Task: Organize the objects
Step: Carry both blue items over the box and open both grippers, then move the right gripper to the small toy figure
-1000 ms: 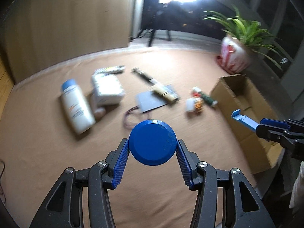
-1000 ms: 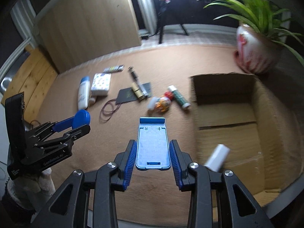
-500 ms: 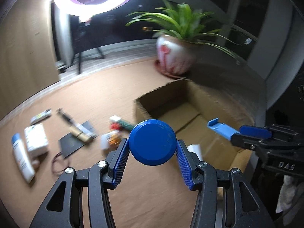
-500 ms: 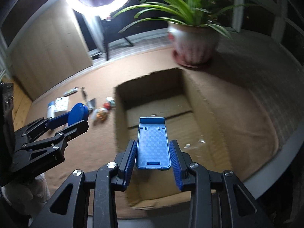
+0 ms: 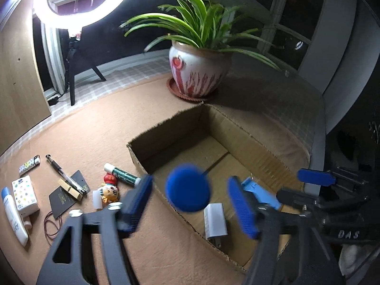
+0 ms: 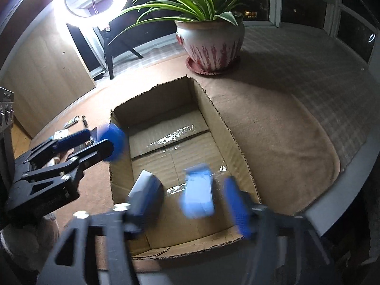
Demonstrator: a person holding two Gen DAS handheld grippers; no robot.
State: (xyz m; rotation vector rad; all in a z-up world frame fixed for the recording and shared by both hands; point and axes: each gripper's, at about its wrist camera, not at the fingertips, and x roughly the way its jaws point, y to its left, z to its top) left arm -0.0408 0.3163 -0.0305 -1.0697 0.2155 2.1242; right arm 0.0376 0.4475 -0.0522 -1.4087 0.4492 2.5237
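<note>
Left wrist view: left tongs (image 5: 190, 197) spread wide, blue disc (image 5: 187, 187) loose between them above the cardboard box (image 5: 237, 128), likely dropping in. Right tongs (image 6: 187, 201) also spread, blue phone stand (image 6: 198, 193) released over the box for sorting.

A ring light (image 5: 80, 2) on a black tripod (image 5: 73, 71) is glaring against dark windows (image 6: 304, 0). A potted plant (image 5: 199, 71) is sitting on the brown cloth-covered desk (image 5: 99, 128), beside a wooden panel (image 5: 16, 83).
</note>
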